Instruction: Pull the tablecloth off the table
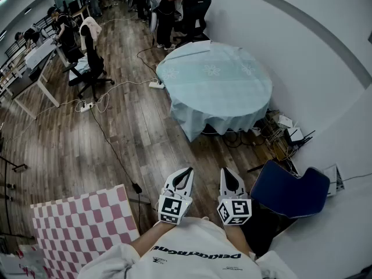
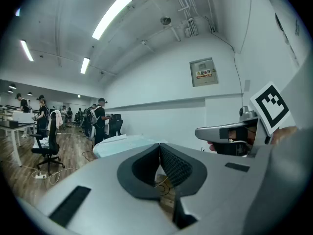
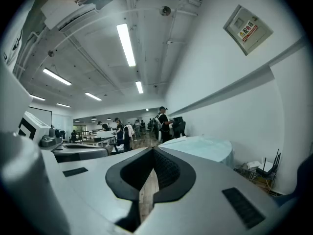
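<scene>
A pale blue-green tablecloth (image 1: 218, 80) covers a round table ahead of me, hanging down its sides; it also shows far off as the tablecloth (image 2: 120, 142) in the left gripper view and the tablecloth (image 3: 205, 147) in the right gripper view. Both grippers sit close to my body, well short of the table. My left gripper (image 1: 187, 171) is shut and empty, its tips meeting at the left gripper (image 2: 159, 144). Beside it my right gripper (image 1: 224, 171) is shut too, nothing held, tips together at the right gripper (image 3: 153, 149).
A blue chair (image 1: 289, 190) stands at my right by the white wall. Cables and boxes (image 1: 285, 133) lie under the table's right side. A pink-checked cloth (image 1: 81, 225) lies at lower left. Office chairs (image 1: 90, 57), desks and people fill the far room; a cord (image 1: 113, 150) crosses the wooden floor.
</scene>
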Motion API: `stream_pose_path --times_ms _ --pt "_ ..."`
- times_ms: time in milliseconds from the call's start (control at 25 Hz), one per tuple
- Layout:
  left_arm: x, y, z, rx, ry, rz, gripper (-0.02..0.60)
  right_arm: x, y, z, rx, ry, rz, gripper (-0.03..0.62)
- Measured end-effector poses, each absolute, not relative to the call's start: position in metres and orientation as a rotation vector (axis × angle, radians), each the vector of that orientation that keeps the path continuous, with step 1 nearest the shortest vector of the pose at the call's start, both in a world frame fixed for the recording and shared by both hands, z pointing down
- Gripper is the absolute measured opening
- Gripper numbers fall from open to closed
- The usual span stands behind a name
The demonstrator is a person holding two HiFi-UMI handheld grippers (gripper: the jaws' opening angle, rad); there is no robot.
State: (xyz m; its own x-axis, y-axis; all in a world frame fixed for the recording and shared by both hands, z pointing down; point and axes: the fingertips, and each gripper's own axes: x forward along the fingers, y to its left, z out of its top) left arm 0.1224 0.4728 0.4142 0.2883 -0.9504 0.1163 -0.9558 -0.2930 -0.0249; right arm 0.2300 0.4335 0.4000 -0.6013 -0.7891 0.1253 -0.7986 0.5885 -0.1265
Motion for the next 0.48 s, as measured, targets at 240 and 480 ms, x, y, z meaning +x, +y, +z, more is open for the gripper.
stream_pose_path --times_ms 240,480 --pt "0.116 0.472 0.412 2.476 -1.844 0.163 0.017 0.222 0.432 0.399 1.362 -2.753 0.254 0.035" --pt "0.109 0.472 0.413 2.482 -1.84 0.163 0.017 0.215 0.431 0.399 1.368 -2.756 0.259 0.035"
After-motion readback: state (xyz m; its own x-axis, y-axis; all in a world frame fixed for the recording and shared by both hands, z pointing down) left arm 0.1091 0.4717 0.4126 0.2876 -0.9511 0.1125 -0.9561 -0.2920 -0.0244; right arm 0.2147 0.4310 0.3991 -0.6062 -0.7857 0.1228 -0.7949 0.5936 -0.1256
